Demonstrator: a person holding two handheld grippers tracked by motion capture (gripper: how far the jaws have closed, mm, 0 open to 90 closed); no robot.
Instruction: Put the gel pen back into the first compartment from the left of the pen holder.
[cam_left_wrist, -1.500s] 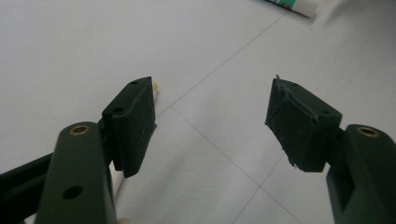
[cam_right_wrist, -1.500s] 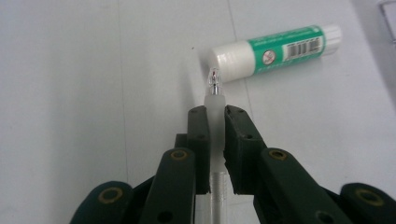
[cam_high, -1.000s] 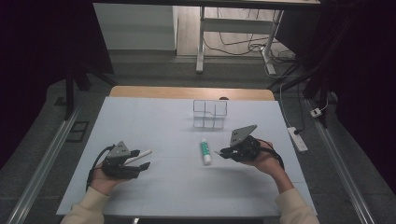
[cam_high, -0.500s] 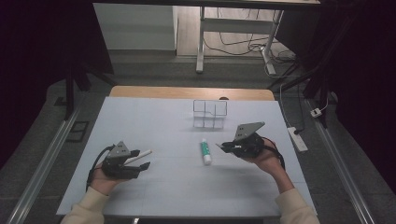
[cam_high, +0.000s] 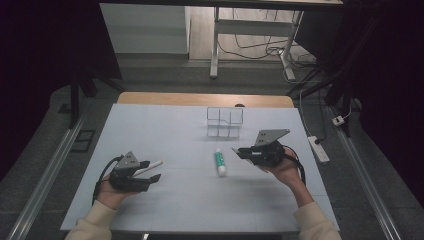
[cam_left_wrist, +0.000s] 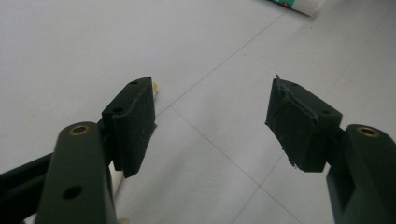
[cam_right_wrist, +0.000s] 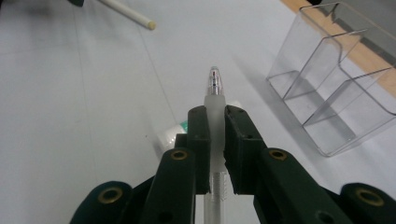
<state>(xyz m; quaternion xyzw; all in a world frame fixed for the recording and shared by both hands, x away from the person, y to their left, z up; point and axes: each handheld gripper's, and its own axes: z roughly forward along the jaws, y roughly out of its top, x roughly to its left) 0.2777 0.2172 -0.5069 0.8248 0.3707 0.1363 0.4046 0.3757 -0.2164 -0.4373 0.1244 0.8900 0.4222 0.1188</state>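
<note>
I have the white table (cam_high: 170, 125) spread out below me, its wooden far edge showing beyond the sheet. Toward the far side, right of centre, stands the clear organizer (cam_high: 225, 122), a see-through box split into compartments; in my right gripper view it (cam_right_wrist: 336, 88) sits off to the right, upright and with nothing in it that I can see.

My right gripper (cam_high: 239, 151) is raised above the table's right half, near the organizer, its jaws pointing left. Its jaws are closed tight on a clear pen (cam_right_wrist: 214, 100), which runs lengthwise between the pads with its tip sticking out beyond them.

My left gripper (cam_high: 156, 170) rests low at the near left, the hand under it. Its jaws stand wide apart with only bare table between them. A white stick (cam_high: 149, 168) lies just beside the far jaw; whether they touch I cannot tell. In the left gripper view its cream end (cam_left_wrist: 155, 87) peeks out behind the left pad.

A green-and-white tube (cam_high: 219, 162) lies flat on the table between the two grippers, nearer to the right one, its white cap toward me. It lies just below and left of the held pen.
</note>
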